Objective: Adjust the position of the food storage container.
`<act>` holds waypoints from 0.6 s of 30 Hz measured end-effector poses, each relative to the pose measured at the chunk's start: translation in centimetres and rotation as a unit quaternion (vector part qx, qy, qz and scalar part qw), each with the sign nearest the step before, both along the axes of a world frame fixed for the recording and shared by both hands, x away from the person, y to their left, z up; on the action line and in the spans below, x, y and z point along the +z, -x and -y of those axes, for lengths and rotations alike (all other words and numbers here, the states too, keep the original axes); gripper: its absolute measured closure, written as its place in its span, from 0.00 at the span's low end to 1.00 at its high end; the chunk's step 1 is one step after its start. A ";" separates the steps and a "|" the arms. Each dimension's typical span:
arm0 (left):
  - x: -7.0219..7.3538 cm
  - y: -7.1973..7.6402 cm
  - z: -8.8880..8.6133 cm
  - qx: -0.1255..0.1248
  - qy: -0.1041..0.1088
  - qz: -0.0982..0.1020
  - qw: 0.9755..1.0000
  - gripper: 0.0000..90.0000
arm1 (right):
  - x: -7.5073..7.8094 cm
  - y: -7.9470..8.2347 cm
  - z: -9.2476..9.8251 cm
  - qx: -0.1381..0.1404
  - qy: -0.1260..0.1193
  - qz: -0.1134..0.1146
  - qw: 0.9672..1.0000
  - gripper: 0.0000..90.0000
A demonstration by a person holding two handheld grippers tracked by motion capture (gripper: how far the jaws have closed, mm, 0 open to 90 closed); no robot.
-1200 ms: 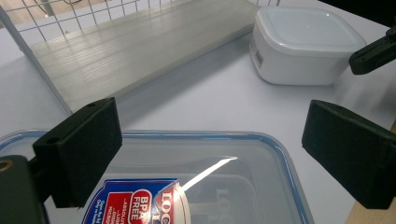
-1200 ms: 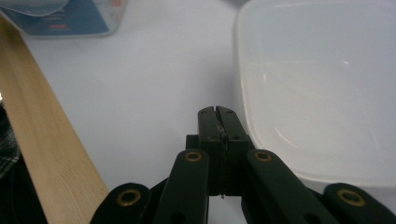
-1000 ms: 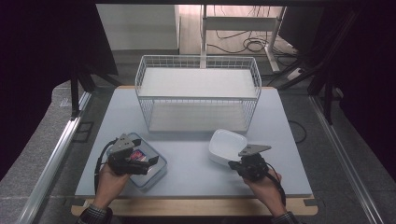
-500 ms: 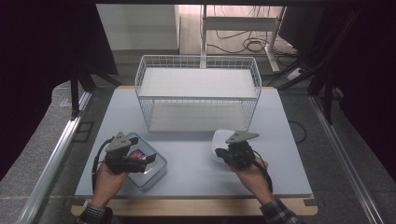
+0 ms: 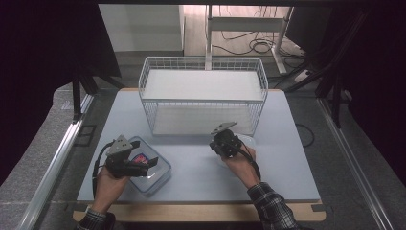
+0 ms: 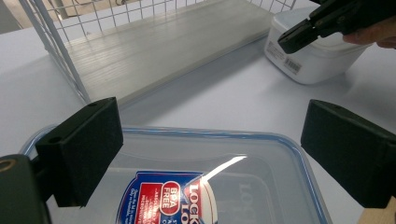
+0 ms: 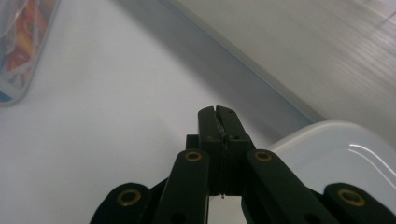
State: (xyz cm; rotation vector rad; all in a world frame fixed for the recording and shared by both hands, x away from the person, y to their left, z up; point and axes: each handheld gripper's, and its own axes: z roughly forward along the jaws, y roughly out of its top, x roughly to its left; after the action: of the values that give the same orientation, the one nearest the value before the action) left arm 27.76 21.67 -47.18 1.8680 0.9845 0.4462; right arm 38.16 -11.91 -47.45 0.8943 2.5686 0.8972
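Right tool pressed together over white box edge; left tool apart over clear lidded box.

Bright light pours in past the far edge of the table, while both sides of the high view sink into black. The wire basket throws a soft shadow toward the near edge. A white streak of glare cuts across the clear lid in the left gripper view. The right gripper view is soft, its background blurred, a faint gleam on the white box.
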 end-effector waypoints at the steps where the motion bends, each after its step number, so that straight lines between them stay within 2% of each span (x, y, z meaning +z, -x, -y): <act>1: 0.0 0.0 0.0 0.000 0.001 0.000 1.000 0.06 | 0.0 0.1 0.3 -0.002 0.002 0.001 1.000 1.00; 6: 0.0 0.0 0.0 0.000 -0.001 0.000 1.000 0.06 | 0.1 0.7 2.5 -0.010 -0.006 -0.001 1.000 1.00; 11: 0.0 -0.1 0.0 0.001 -0.002 -0.001 1.000 0.06 | 0.1 1.4 5.7 -0.035 -0.019 0.000 0.999 1.00; 17: 0.0 0.0 0.1 0.001 -0.005 -0.001 1.000 0.06 | 0.2 1.8 9.5 -0.065 -0.018 -0.001 0.998 1.00; 18: 0.0 -0.1 0.0 0.002 -0.005 -0.001 1.000 0.06 | 0.2 2.0 10.6 -0.076 -0.021 0.000 0.997 0.99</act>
State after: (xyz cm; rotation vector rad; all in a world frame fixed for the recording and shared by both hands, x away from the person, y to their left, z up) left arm 27.83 21.63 -47.20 1.8759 0.9882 0.4519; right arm 36.18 -22.55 -47.27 1.0849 2.4520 0.9088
